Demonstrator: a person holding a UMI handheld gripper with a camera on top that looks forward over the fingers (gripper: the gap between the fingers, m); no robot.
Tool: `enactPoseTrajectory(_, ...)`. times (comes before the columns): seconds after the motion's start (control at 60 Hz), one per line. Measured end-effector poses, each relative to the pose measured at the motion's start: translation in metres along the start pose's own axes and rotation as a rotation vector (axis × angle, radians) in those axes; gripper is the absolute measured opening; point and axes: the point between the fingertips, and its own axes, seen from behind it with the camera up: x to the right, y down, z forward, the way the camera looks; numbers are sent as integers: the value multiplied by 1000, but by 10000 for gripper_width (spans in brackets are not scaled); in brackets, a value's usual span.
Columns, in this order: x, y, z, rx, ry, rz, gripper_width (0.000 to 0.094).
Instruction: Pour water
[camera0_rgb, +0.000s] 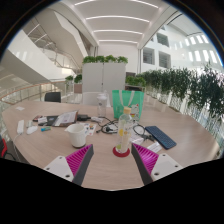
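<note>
A clear plastic bottle (122, 132) stands upright on a round red base (121, 152) on the light wooden table (110, 172). It is level with my fingertips, between them and nearer the right one, with a gap on each side. My gripper (113, 148) is open, its magenta pads (80, 160) spread wide and touching nothing. A white cup (78, 134) stands on the table just beyond the left finger. A green container (122, 100) stands farther back behind the bottle.
A dark blue notebook (162, 137) lies beyond the right finger. A laptop (70, 118), cables and small items (28, 126) clutter the far left of the table. A chair (52, 97) stands behind it. Potted plants (195, 88) line the right side.
</note>
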Motion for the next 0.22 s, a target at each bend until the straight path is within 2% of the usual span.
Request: enactPoseTrajectory(0.217,-43,-17,-97,-6,39,-40,837)
